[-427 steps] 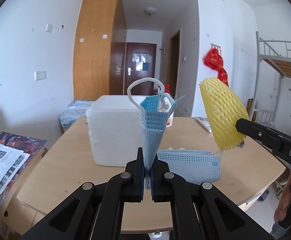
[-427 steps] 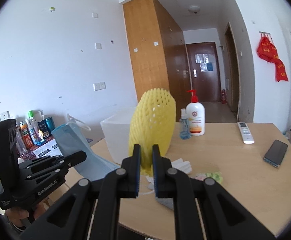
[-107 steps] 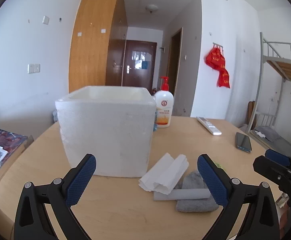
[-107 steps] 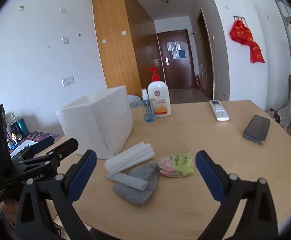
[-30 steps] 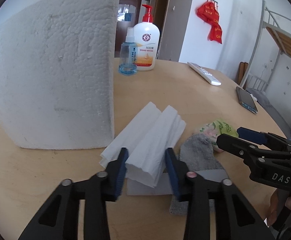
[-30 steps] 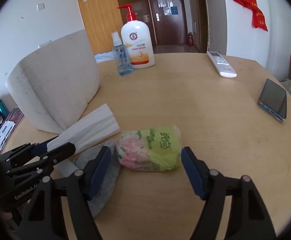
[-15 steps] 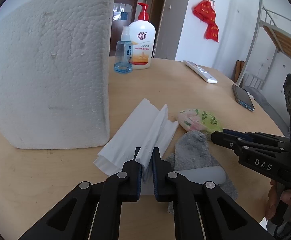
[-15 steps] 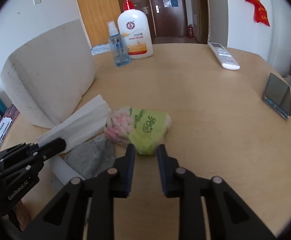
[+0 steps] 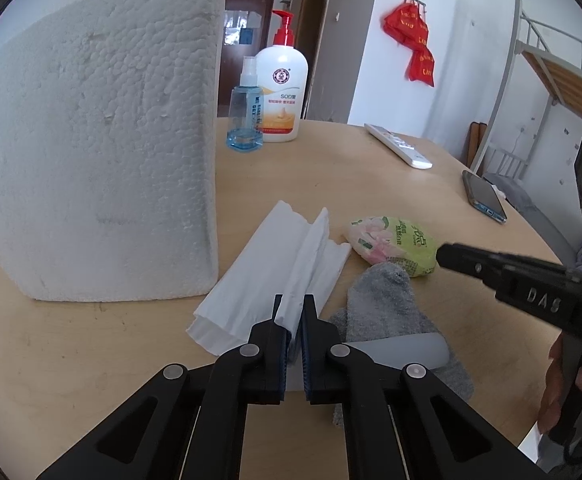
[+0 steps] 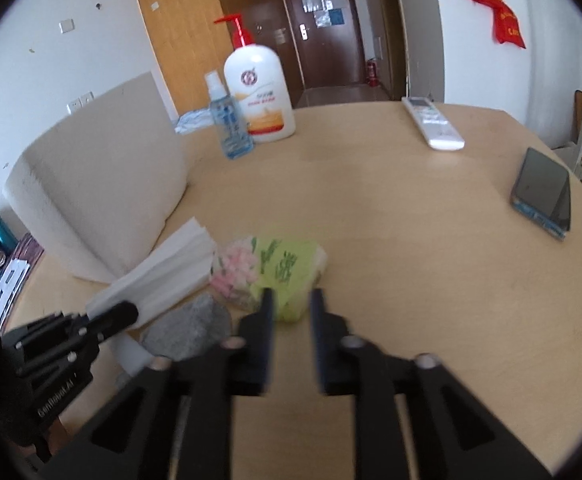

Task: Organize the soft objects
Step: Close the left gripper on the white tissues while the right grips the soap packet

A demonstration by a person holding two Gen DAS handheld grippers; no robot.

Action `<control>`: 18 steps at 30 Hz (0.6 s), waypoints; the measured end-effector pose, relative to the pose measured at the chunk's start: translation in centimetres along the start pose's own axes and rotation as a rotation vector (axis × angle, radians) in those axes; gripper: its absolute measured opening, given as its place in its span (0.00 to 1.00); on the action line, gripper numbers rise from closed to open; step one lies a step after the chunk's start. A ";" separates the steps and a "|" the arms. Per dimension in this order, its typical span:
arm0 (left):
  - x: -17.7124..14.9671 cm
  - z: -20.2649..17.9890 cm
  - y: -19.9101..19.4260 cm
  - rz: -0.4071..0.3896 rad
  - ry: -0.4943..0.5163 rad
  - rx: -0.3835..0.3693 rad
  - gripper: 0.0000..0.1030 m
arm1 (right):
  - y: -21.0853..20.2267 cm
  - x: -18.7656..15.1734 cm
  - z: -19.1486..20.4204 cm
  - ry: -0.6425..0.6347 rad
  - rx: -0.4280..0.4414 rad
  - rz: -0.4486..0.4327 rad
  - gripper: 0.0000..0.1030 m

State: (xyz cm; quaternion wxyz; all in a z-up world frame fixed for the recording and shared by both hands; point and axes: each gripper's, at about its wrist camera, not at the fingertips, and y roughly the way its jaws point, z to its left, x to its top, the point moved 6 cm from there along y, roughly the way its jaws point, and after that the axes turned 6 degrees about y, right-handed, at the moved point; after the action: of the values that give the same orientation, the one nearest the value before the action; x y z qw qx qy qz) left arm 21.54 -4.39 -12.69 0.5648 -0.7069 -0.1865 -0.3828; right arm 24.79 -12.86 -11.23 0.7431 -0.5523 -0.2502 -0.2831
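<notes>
Left gripper (image 9: 294, 312): we see its jaws pinched together on a raised fold of the white folded tissues (image 9: 275, 276), near their close end
Right gripper (image 10: 291, 308): its jaws have just been opening and we see them parted, with the near green end of the tissue packet (image 10: 275, 268) between the tips; the view is blurred, so we cannot tell whether the pads touch it
Folded tissues: they lie on the wooden table (image 9: 371, 184), just beside the foam box (image 9: 95, 168), running away from the left gripper
Tissue packet: pink and green, on the table just right of the tissues' far end and touching the toe of the grey sock (image 9: 387, 300)
Grey sock: flat on the table to the right of the left gripper, with a pale grey piece across its near part
Further back: we see a pump bottle (image 9: 281, 92) and a small spray bottle (image 9: 245, 116) standing together, a white remote (image 9: 399, 146) and a phone (image 9: 485, 196) well apart to the right
Person: a hand (image 9: 571, 392) holds the right gripper's handle at the right edge of the left wrist view
</notes>
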 end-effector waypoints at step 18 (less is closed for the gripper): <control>0.1 1.0 -1.1 -0.034 -0.003 0.004 0.04 | 3.5 1.4 1.4 -0.047 -0.025 0.062 0.72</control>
State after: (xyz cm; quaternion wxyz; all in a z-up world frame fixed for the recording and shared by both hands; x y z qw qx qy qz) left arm 21.16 -3.10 -11.97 0.5593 -0.7031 -0.1998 -0.3909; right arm 28.12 -10.91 -12.27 0.7383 -0.5757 -0.2470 -0.2501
